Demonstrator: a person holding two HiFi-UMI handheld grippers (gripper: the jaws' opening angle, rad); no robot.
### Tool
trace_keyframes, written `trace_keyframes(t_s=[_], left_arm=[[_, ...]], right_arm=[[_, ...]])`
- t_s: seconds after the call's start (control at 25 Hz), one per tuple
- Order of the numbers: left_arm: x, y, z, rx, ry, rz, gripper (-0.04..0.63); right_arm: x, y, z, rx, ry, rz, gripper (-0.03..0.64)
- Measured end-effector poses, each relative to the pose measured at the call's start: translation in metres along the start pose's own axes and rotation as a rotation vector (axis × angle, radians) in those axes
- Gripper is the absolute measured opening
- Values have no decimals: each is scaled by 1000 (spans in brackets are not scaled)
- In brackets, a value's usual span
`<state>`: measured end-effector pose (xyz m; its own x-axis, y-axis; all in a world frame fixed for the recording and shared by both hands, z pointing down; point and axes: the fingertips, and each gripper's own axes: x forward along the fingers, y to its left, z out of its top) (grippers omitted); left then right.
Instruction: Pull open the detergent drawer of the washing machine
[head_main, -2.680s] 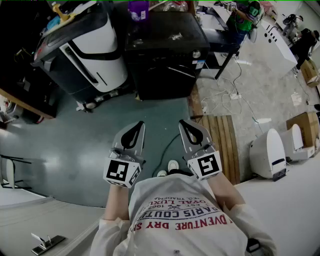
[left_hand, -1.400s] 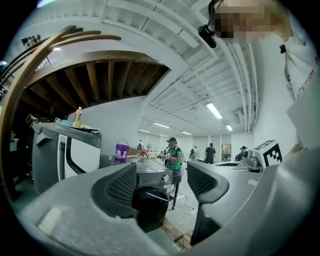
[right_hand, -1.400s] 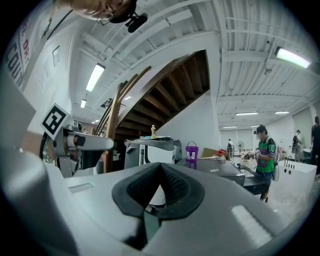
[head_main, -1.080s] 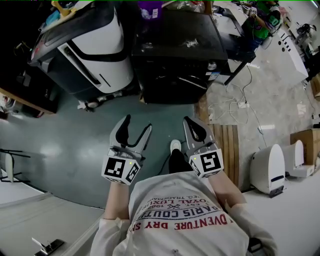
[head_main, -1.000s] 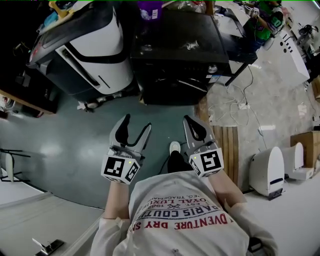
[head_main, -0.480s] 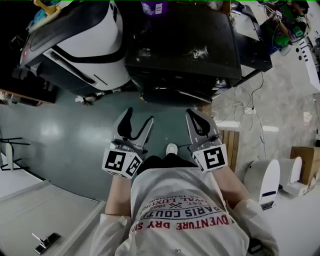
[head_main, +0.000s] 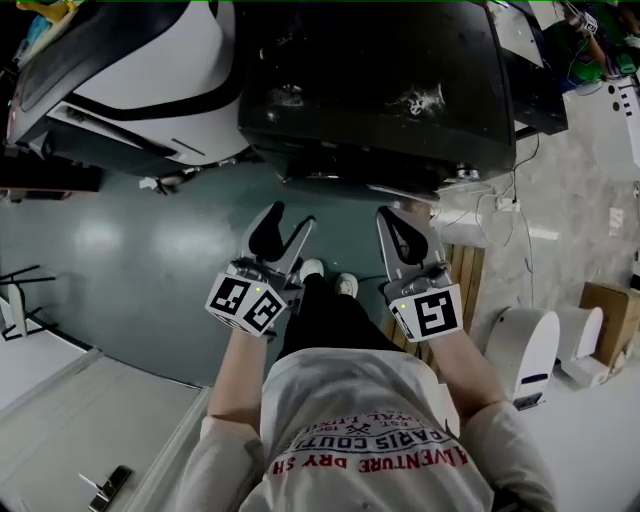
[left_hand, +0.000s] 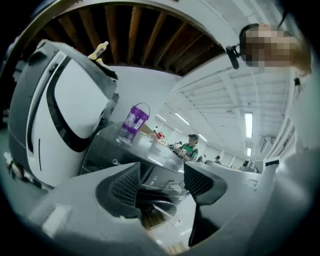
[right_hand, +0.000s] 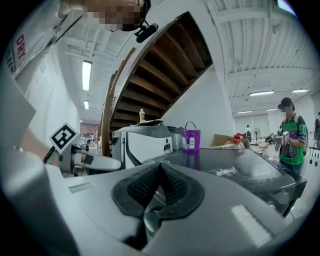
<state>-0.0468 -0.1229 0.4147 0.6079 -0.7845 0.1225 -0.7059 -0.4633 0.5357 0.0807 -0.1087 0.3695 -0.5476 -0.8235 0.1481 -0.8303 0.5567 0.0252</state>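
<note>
**Facing the washing machine: 2 grippers held short of its front**

**Head view.**
- Black washing machine (head_main: 370, 90), top of frame. Its front edge runs just above both grippers.
- The detergent drawer cannot be singled out from this steep angle.
- White-and-grey appliance (head_main: 130, 70), standing beside the machine at upper left.
- Left gripper (head_main: 287, 222): 2 jaws spread in a V, pointing at the machine and apart from it.
- Right gripper (head_main: 390, 222): jaws drawn together to 1 point, near the machine's front and not touching it.
- 2 shoes (head_main: 312, 268) on the green floor between the grippers.
- Wooden slats (head_main: 462, 275) on the floor at right.

**Left gripper view.**
- Left gripper (left_hand: 162, 182): jaws wide, though they have just been closing a little. Nothing is held between the pads.
- Through the gap shows the machine's upper front band (left_hand: 160, 177), where the detergent drawer sits. The band looks flush, and no drawer edge can be told apart.
- Purple bucket (left_hand: 134, 118), upright on the machine's top.
- Person in a green vest (left_hand: 190, 145), far behind.

**Right gripper view.**
- Right gripper (right_hand: 160, 187): pads pressed together, gripping nothing.
- The machine's glossy top (right_hand: 235, 167) lies beyond, with the purple bucket (right_hand: 191, 139) at its far edge.
</note>
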Motion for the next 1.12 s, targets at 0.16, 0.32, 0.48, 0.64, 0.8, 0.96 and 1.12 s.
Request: trace_keyframes(t_s=[0.16, 0.32, 0.48, 0.64, 0.8, 0.96, 1.12], left_arm=[[29, 31, -14, -229, 1, -38, 275], [49, 66, -36, -380, -1, -50, 284], [73, 99, -52, -563, -58, -87, 285], [92, 120, -58, -748, -156, -148, 285], [111, 133, -67, -746, -160, -174, 290], [121, 134, -61, -726, -179, -232, 311], [132, 134, -55, -706, -186, -289, 321]], right_arm=[[32, -11, -28, -9, 28, -17, 2], [56, -13, -52, 22, 48, -30, 2], [79, -14, -70, 22, 46, -35, 2], [94, -20, -86, 20, 45, -62, 2], [103, -25, -101, 37, 56, -76, 2], [111, -26, -110, 40, 72, -77, 2], [116, -28, -117, 48, 89, -81, 2]])
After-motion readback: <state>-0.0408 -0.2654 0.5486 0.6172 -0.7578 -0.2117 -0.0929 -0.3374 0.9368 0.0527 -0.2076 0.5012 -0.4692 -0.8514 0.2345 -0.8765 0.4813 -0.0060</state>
